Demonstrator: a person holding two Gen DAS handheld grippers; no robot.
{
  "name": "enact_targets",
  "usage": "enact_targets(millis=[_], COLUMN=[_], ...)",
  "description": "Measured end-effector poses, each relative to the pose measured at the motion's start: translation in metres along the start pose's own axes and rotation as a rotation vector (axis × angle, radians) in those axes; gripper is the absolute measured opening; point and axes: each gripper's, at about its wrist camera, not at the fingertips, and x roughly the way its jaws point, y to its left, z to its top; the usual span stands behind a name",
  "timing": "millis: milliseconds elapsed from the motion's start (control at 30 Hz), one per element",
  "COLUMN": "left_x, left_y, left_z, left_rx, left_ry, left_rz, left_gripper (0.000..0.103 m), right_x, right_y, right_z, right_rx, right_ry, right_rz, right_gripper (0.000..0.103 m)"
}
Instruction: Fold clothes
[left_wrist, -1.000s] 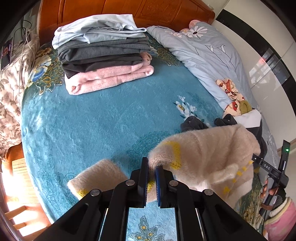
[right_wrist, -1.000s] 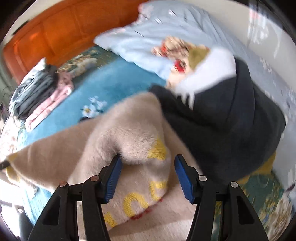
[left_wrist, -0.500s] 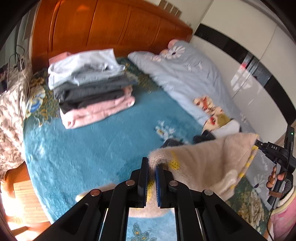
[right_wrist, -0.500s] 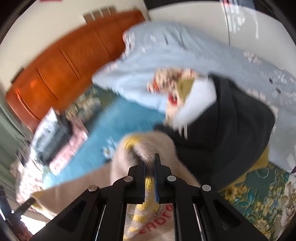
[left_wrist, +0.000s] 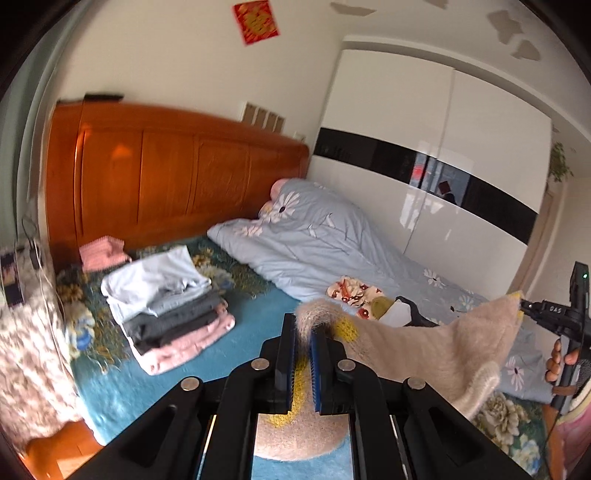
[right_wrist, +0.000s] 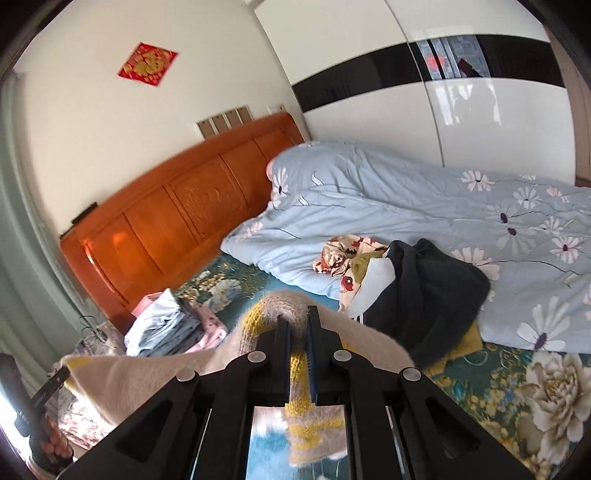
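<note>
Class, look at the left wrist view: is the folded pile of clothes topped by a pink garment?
No. The pile has a pale blue-white garment on top; the pink one lies at the bottom.

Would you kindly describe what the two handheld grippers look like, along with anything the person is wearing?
Both the left gripper and right gripper have black angular frames with round silver fasteners and flat fingers faced with ribbed blue pads. Seen from the left camera, the right unit bears small white lettering and a green light. A pink sleeve shows at that hand.
</note>
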Motion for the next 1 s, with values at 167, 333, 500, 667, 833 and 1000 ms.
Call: enact_targets(millis=[167,333,500,667,833,1000], left_x=[-0.051,-0.083,-0.031,0.093,0.178,0.218], left_y=[-0.005,-0.021,-0.031,-0.021,-0.019,-0.020], left_z=[0.010,0.037,0.042,-0.024,-0.117,-0.126], left_rx=[0.034,0.107,0.136,0.046,0.001,-0.023], left_ry=[-0.037,-0.069,0.046,0.373,0.633,0.659], left_rz=[-0.029,-0.038,-0.034,-0.003,0.080,0.119], left_gripper=[0.007,0.007,0.007,0.007,0.007,0.007], right_x=[-0.072,-0.129,-0.109,-0.018,0.077,0.139], right_y=[0.010,0.016,-0.018,-0.076,-0.135,-0.175], right_z=[-0.022,-0.025,-0.024,-0.067,-0.116,-0.131], right_rx=[-0.015,-0.018,0.048,0.155,0.271,0.331], right_ry=[-0.015,-0.035,0.057,0.254,0.454,0.538], right_rz=[0.031,0.075,0.063,-0.020,-0.102,-0.153], right_gripper=[0.007,0.007,0.007,0.007,0.007,0.007])
